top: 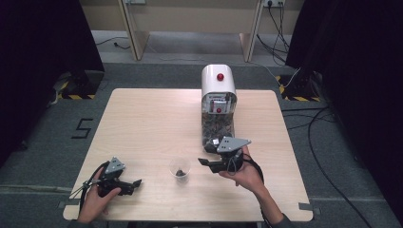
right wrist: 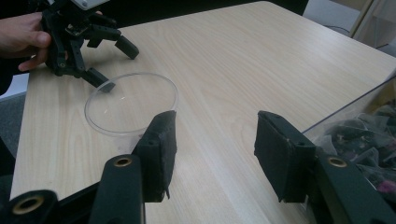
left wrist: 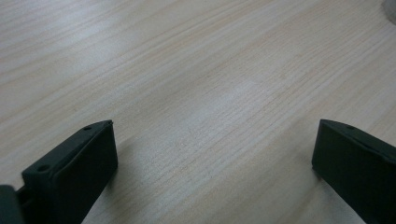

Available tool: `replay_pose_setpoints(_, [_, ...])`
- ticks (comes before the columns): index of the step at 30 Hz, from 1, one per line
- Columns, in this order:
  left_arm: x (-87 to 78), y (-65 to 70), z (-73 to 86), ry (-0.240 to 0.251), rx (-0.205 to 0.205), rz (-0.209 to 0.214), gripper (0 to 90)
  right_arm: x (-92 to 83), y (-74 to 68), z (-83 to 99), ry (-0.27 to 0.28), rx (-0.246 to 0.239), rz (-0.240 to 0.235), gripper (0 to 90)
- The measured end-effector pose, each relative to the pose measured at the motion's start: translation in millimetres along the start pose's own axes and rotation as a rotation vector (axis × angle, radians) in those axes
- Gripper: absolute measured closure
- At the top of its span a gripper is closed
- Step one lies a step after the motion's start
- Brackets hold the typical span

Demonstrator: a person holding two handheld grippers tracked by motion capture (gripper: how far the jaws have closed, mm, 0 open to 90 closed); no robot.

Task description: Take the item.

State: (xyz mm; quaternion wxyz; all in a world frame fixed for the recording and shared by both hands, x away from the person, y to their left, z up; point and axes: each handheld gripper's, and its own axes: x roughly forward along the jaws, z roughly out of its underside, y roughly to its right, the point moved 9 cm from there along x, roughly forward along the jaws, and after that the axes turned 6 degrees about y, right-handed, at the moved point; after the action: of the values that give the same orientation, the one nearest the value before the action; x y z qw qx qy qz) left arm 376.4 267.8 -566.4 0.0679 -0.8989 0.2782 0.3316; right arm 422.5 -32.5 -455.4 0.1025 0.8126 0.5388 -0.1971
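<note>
Above table, both grippers empty, agape

High view: overhead, facing forward across table point(top: 152, 123). Left gripper view: close, down onto bare tabletop. Right gripper view: low; shares clear cup point(right wrist: 130, 102) ahead of its jaws.

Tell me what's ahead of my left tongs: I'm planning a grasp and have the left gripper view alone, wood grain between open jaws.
Observer: A clear plastic cup stands on the table to the right of your left tongs, untouched.
Operator: Anything in it?
Observer: A few dark pieces at its bottom, seen from the high view.
Operator: And the right tongs?
Observer: The right tongs are open and empty on the cup's other side, beside a white dispenser with a clear bin.
</note>
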Motion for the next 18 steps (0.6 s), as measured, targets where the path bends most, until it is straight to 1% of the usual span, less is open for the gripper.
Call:
replay_pose_setpoints(2, [0.0,0.0,0.0,0.0,0.0,0.0,0.0,-1.5,0.8,0.1,0.005,0.006,0.002,49.1])
replay_pose_setpoints(3, [0.0,0.0,0.0,0.0,0.0,0.0,0.0,-2.1,1.9,0.3,0.007,0.0,0.004,49.1])
replay_pose_setpoints(4, [0.0,0.0,0.0,0.0,0.0,0.0,0.0,-3.0,3.0,1.2,0.002,0.001,0.011,49.1])
replay_pose_setpoints(8, [0.0,0.0,0.0,0.0,0.0,0.0,0.0,-4.3,4.6,3.8,-0.001,0.012,0.013,49.1])
replay_pose_setpoints(10, [0.0,0.0,0.0,0.0,0.0,0.0,0.0,-4.9,6.1,4.8,-0.003,0.006,0.016,49.1])
replay_pose_setpoints(18, [0.0,0.0,0.0,0.0,0.0,0.0,0.0,-10.1,9.9,8.9,-0.006,0.017,0.032,48.3])
